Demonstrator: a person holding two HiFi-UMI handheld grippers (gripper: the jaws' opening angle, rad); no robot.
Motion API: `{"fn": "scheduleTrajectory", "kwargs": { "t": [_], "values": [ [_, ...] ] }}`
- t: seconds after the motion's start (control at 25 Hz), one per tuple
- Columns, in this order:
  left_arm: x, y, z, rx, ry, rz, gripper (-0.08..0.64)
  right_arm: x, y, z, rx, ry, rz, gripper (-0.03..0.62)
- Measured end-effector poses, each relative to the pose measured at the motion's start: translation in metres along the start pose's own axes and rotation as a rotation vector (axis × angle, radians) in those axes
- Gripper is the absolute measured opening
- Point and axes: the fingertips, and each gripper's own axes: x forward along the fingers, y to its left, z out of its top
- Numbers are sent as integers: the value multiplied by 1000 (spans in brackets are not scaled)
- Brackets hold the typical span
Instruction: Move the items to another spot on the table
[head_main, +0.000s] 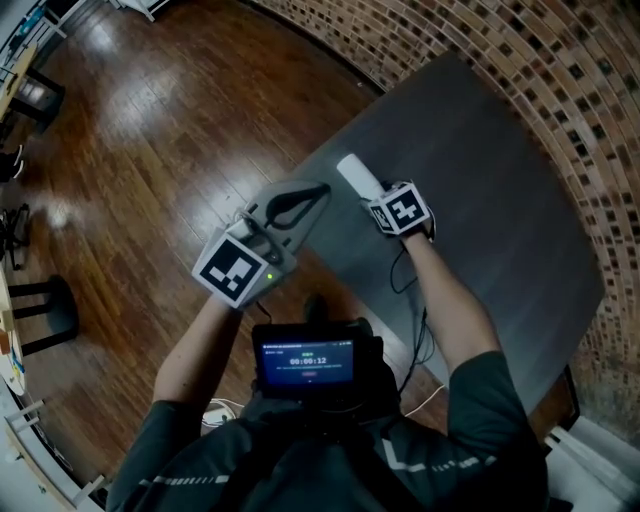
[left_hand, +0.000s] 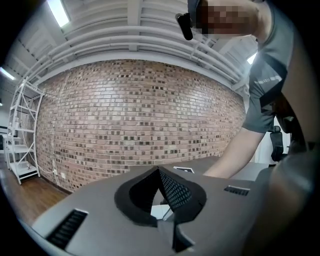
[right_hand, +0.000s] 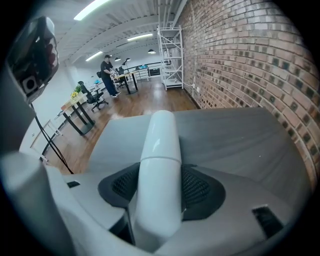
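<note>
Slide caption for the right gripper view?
Right gripper holds a white bottle; grey table and brick wall beyond.

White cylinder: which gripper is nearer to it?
Right. The right gripper is closed on the white cylinder over the table. The left gripper, empty, is beside it on its left, not touching.
</note>
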Motion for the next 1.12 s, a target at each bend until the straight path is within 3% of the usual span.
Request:
{"fn": "scheduleTrajectory", "kwargs": {
  "t": [0.56,0.76,0.92,1.04,1.12],
  "values": [
    [-5,0,9,8,-23,-18,-9,2,5,-4,7,5,7,273],
    [-2,-14,35,32,-50,-67,-9,-40,7,13,41,-107,-14,298],
    [8,-33,60,49,-95,-139,-9,-101,0,27,100,-259,-63,296],
    [18,-57,75,67,-126,-212,-9,-155,-2,25,147,-379,-91,225],
    [26,-75,86,84,-143,-253,-9,-193,-3,20,155,-447,-124,216]
  ]
}}
